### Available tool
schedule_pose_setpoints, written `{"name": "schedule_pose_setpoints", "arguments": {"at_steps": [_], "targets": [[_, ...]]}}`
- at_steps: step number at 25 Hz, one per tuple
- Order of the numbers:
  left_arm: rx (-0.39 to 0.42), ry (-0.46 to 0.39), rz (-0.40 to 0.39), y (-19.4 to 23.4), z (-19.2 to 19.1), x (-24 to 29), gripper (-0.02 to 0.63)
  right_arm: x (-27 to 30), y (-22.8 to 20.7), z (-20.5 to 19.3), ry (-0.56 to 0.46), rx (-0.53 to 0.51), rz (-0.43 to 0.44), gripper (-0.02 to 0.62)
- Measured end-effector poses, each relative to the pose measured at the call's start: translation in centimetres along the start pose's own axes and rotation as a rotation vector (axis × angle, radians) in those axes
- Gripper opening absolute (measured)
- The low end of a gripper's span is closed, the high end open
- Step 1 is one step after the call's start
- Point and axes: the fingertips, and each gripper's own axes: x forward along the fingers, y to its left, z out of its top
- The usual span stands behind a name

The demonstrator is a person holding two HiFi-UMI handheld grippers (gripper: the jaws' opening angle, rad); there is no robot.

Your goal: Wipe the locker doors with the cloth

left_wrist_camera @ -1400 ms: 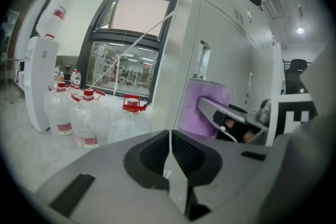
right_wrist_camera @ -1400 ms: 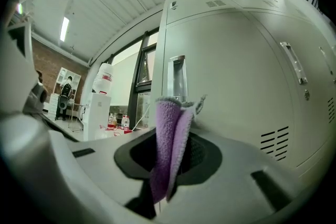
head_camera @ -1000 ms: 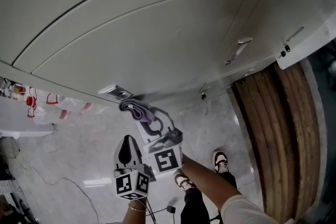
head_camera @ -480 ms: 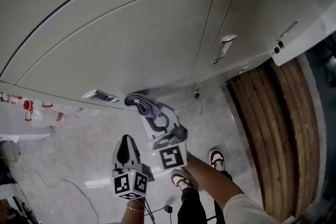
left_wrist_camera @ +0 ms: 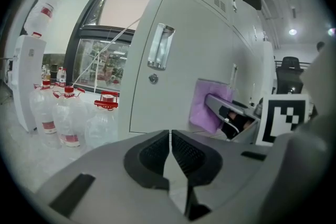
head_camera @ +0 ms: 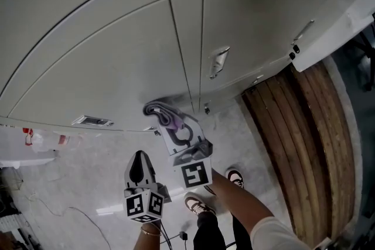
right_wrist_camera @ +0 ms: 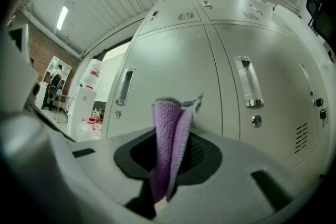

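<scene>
- The left tongs (left_wrist_camera: 169, 145) are clenched on nothing and held clear of the lockers; clear plastic water bottles with red caps (left_wrist_camera: 65, 118) are seen beyond them.
- The folded purple terry cloth (right_wrist_camera: 169, 136) is gripped in the right tongs (right_wrist_camera: 170, 157) and appears pressed low on the pale grey metal locker doors (head_camera: 117, 55), beside a seam.
- Wiping is judged under way. No cleaned patch can be made out, so the share done cannot be told.
- The upper and rightmost doors are partly cut off.

you get a dim, flat-lit head view, both gripper views fisheye-bent with black corners, a ceiling strip light (right_wrist_camera: 62, 17) glaring, a window (left_wrist_camera: 113, 8) washed pale.
</scene>
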Motion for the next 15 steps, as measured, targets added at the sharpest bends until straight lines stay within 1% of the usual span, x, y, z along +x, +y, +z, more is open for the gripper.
{"name": "schedule_pose_setpoints", "arguments": {"at_steps": [6, 8, 11, 15], "targets": [[0.004, 0.024, -0.043, -3.8, -0.1, 1.3, 0.017, -1.1, -3.8, 0.5, -0.007, -0.005, -0.030, 0.067], [0.008, 0.011, -0.067, -4.9, -0.4, 1.8, 0.017, -1.6, -5.2, 0.5, -0.006, -0.003, -0.044, 0.067], [0.024, -0.011, -0.081, -6.7, 0.0, 2.6, 0.017, -2.3, -7.5, 0.6, -0.008, -0.005, -0.065, 0.067], [0.033, 0.000, -0.098, -9.5, 0.3, 3.4, 0.017, -3.1, -10.1, 0.3, 0.004, -0.008, -0.084, 0.067]]}}
